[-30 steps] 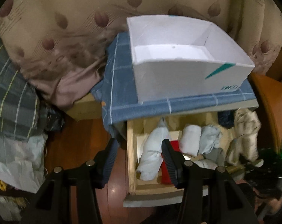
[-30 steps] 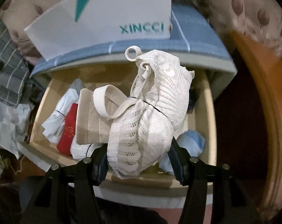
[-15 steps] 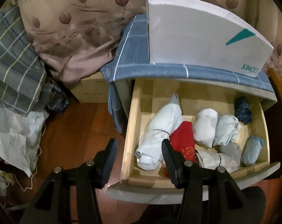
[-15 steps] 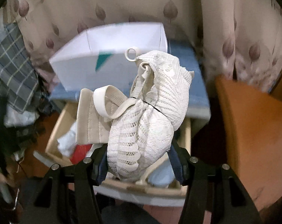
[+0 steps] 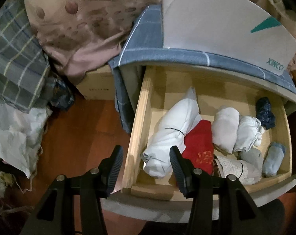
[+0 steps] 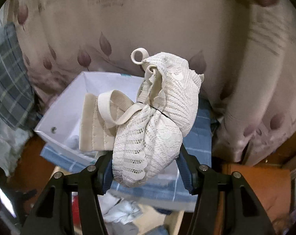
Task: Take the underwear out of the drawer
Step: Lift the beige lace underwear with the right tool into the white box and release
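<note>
Cream lace underwear [image 6: 153, 129], rolled and bound with a thin black band, clenched between the right tongs [image 6: 146, 168], strap loop and ring sticking up. Held high above the drawer [image 5: 136, 129], in front of the open white box [image 6: 69, 105] on the blue checked cloth [image 6: 199, 137]; probably lifted this way so the bundle clears the drawer front and can go into the box, which already seems to hold something pale at the bottom. Right tongs pointing forward and slightly down toward the leaf-patterned curtain [image 6: 167, 19] behind the box, bundle filling the gap between the fingers.

Inside the drawer, more rolled garments: a white roll [image 5: 171, 133] at the left end, a red roll [image 5: 199, 146] just right of it, then a pale roll [image 5: 225, 129], a light grey bundle [image 5: 248, 135], a dark blue piece [image 5: 264, 113] at the back right corner, a light blue roll [image 5: 273, 160] at the front right, and a patterned roll [image 5: 236, 170] at the front.

Left tongs [image 5: 146, 154] released, grasping nothing, hovering over the drawer's front left corner, one finger outside the left wall above the wooden floor [image 5: 79, 137], the other over the white roll. Likely poised to pick that roll next. Plaid fabric [image 5: 14, 62] heaped well left of the drawer.
</note>
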